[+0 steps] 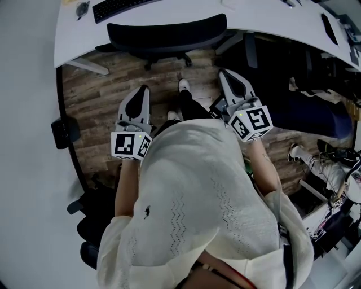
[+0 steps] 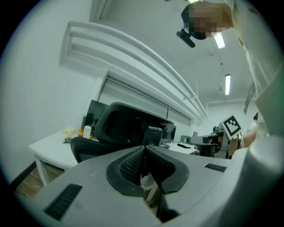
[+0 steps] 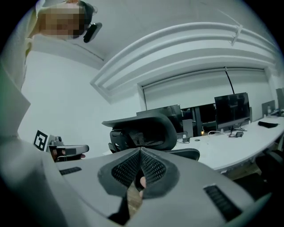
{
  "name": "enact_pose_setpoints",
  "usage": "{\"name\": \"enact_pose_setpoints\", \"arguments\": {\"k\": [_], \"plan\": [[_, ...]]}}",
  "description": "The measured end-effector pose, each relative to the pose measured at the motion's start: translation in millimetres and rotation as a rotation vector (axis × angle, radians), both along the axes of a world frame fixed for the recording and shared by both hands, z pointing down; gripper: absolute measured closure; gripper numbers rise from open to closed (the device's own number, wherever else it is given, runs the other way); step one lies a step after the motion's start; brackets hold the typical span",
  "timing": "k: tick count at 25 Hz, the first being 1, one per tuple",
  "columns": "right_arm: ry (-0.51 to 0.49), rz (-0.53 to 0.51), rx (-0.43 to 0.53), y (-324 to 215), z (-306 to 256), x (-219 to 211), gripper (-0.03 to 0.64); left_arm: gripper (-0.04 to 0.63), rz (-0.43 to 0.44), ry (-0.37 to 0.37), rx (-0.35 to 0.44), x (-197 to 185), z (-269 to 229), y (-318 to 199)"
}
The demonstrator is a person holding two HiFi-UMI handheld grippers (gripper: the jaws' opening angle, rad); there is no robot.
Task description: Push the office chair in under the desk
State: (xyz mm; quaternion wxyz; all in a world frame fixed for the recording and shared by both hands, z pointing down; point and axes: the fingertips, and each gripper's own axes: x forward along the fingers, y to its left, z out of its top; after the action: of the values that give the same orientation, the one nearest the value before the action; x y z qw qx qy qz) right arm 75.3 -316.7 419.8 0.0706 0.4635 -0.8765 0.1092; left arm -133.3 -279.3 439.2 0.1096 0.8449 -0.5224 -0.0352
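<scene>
The office chair [image 1: 169,31] is sitting pushed in against the curved white desk [image 1: 186,8]. Its black backrest is lying along the desk's edge, its seat is hiding beneath the top, and part of its wheeled base is showing on the wood-plank floor [image 1: 101,96] just below that edge. A black keyboard [image 1: 115,7] is lying on the desk just behind the backrest, to its left in the head view.

Both tongs are hanging clear of the chair, touching nothing, with a stretch of bare floor lying between their tips and the backrest. The left gripper [image 1: 144,90] is pointing toward the chair's left part. Its jaws are pressing together at the tips and pinching nothing. In the left gripper view the chair's backrest is rising straight ahead, beyond the closed tips, with the desk's corner showing to its left.

The right gripper [image 1: 225,73] is pointing toward the chair's right end, slightly nearer to the desk than the left one. Its jaws are likewise meeting at the tips, with nothing caught between them. In the right gripper view the backrest is standing dead ahead above the closed tips, and dark monitors [image 3: 230,106] are lining the desk off to the right.

The person's white shoe [image 1: 183,84] is resting on the floor between the two grippers.
</scene>
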Motion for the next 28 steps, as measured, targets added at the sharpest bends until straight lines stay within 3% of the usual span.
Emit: {"name": "enact_pose_setpoints", "arguments": {"k": [4,10,15,28], "plan": [[-0.013,-0.026,0.061,6,-26,-9,0.617,0.577,-0.009,0.022,0.04,-1,-27,5],[-0.015,-0.066,0.148,15,-72,-22,0.617,0.577,-0.023,-0.027,0.137,-2,-69,6],[0.001,-0.081,0.185,22,-88,-18,0.617,0.577,-0.031,-0.016,0.181,-2,-89,8],[-0.029,-0.092,0.189,21,-97,-1,0.617,0.577,-0.04,0.01,0.167,-9,-88,10]]}}
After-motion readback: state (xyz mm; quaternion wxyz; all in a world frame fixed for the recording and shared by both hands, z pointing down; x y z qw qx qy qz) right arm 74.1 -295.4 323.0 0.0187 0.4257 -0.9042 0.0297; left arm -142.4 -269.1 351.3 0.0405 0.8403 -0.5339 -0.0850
